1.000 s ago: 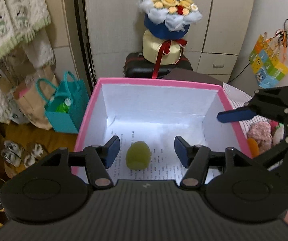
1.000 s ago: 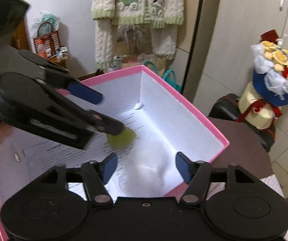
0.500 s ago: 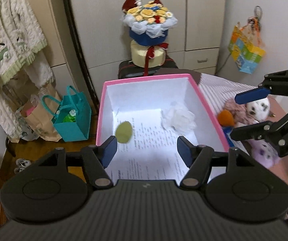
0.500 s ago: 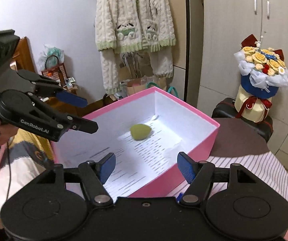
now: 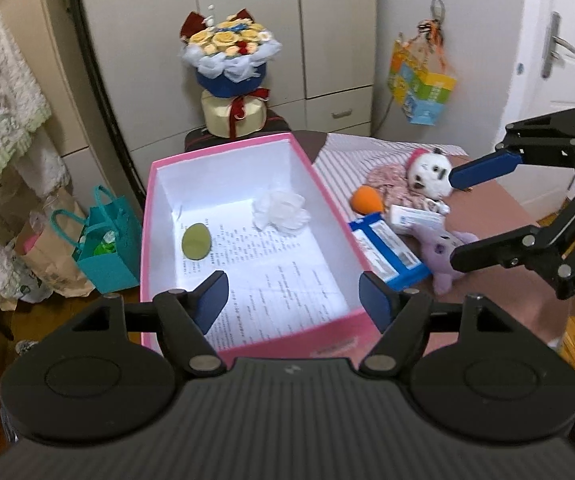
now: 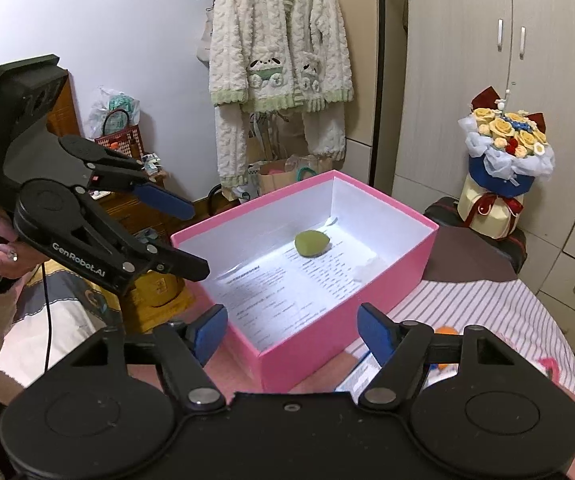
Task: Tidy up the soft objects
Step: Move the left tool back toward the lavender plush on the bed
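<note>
Crowding the tabletop beside the pink box (image 5: pixel 329 196), on its right long side, lay the soft things not yet sorted: an orange ball (image 5: pixel 367 199) nearest the box wall, a white-faced plush doll (image 5: pixel 427 172) on a pinkish cloth behind it, a purple plush (image 5: pixel 443 248) toward the near edge, and between them a blue-and-white packet (image 5: pixel 387 252) and a small white carton (image 5: pixel 415 216). Inside the box, on a printed sheet, a green sponge egg (image 5: pixel 196 241) rested near the left wall and a crumpled white tissue (image 5: pixel 281 210) near the far right corner; the near half of the box floor was bare paper.

Both claws were empty and their jaws were opening. The left gripper (image 5: pixel 293 304) hung over the near end of the box with nothing between its blue pads. The right gripper (image 5: pixel 463 216) hovered over the toys at the table's right side, its upper finger in front of the doll's face, touching nothing that could be seen.

Beyond the far edge stood a bouquet (image 6: pixel 507 160) on a dark case, and off the left edge a teal bag (image 5: pixel 103 256) and a paper bag sat on the floor under a hanging cardigan (image 6: pixel 283 60). A striped cloth (image 6: pixel 507 312) covered the table's right part.
</note>
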Motion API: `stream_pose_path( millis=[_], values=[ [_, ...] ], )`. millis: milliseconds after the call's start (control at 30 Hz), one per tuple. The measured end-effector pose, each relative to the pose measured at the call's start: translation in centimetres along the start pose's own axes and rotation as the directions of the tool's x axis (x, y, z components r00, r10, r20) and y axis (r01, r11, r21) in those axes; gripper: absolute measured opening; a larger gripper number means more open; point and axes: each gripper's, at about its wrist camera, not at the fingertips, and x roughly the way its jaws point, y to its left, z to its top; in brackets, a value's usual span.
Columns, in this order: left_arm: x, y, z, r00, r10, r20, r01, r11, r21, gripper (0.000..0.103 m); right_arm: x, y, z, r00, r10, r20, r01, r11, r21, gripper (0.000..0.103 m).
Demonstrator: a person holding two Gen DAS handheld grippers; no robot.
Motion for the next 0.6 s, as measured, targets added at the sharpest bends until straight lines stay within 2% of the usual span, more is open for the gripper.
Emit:
stream_pose_path(
  millis=[200,333,600],
  values=[
    [-1.3,-2.0,-1.0,1.0,-0.019,0.006,0.019,1.0,0.016,0.073,-2.0,1.2,-1.8,1.0,-0.027,-0.005,0.027,1.0,-0.005,0.078],
    [-1.6,-3.0,-1.4,0.996,-0.084,-0.011,0.084,0.996,-0.011,0.073,-3.4,2.2,-3.4,0.998,-0.065,0.021,0.066,0.998,-0.016,0.079],
    [-0.5,-5.8,-2.3,0.984,-0.177,-0.01,0.177,0.984,-0.025,0.073,-4.4,2.3,-6.5,0.996,-0.076,0.047,0.076,0.997,0.007,0.081]
  ],
)
